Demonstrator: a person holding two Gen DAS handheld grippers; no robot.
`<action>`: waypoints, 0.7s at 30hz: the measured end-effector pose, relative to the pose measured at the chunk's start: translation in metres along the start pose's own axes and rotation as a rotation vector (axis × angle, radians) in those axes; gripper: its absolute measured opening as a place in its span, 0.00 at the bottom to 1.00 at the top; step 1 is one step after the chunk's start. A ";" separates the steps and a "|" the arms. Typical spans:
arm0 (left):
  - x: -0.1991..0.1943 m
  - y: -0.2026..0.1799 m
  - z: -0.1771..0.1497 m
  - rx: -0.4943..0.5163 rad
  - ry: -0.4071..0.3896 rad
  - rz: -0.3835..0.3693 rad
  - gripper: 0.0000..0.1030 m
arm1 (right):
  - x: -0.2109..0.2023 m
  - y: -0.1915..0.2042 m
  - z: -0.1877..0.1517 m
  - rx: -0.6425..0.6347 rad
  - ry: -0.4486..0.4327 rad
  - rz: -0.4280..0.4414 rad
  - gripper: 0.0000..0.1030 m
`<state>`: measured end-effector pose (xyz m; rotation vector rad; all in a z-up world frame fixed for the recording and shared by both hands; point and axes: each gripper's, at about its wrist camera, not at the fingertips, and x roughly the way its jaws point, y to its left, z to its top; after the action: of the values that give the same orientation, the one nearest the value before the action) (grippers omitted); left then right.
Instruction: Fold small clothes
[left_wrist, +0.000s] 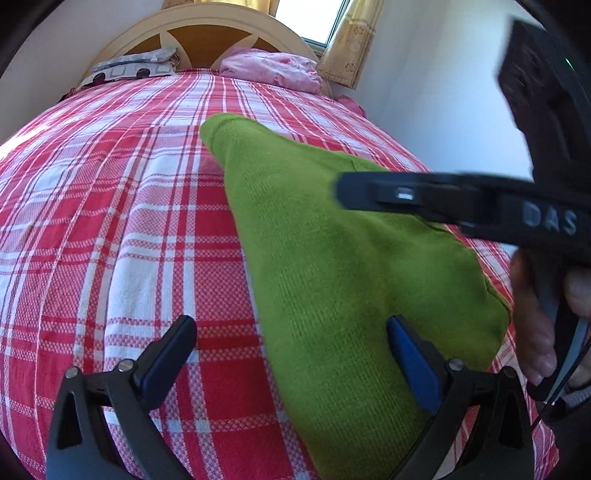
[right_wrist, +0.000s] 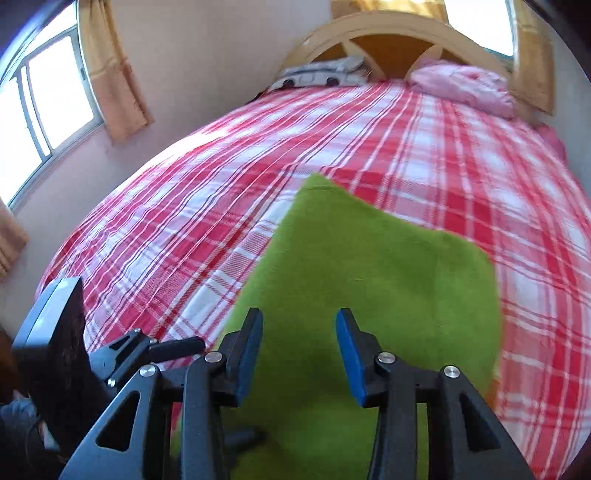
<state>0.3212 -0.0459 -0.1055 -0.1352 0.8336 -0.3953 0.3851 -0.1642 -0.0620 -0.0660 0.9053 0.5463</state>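
A green knit garment (left_wrist: 332, 266) lies flat on the red and white plaid bedspread (left_wrist: 110, 221), with a narrow end pointing toward the headboard. My left gripper (left_wrist: 291, 354) is open, its left finger over the bedspread and its right finger over the garment's near part. The right gripper (left_wrist: 461, 201) crosses the left wrist view from the right, above the garment. In the right wrist view the garment (right_wrist: 369, 277) fills the near middle and my right gripper (right_wrist: 299, 350) is open above it, holding nothing.
The bedspread (right_wrist: 184, 229) covers the whole bed. A wooden headboard (left_wrist: 207, 29) stands at the far end with a patterned pillow (left_wrist: 129, 70) and a pink bundle (left_wrist: 273, 70). Curtained windows (right_wrist: 48, 96) are at the left and behind. A wall (left_wrist: 443, 110) runs along the right.
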 end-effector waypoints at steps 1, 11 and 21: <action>0.000 -0.001 0.000 0.004 -0.002 0.009 1.00 | 0.019 -0.001 0.003 0.004 0.072 -0.021 0.41; 0.004 -0.001 0.000 -0.001 0.020 0.023 1.00 | 0.034 -0.016 0.006 0.015 0.093 -0.017 0.43; 0.006 -0.002 0.001 0.009 0.024 0.031 1.00 | -0.023 -0.049 -0.049 0.135 -0.034 -0.018 0.57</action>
<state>0.3248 -0.0499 -0.1084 -0.1091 0.8560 -0.3726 0.3619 -0.2301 -0.0836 0.0573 0.9056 0.4671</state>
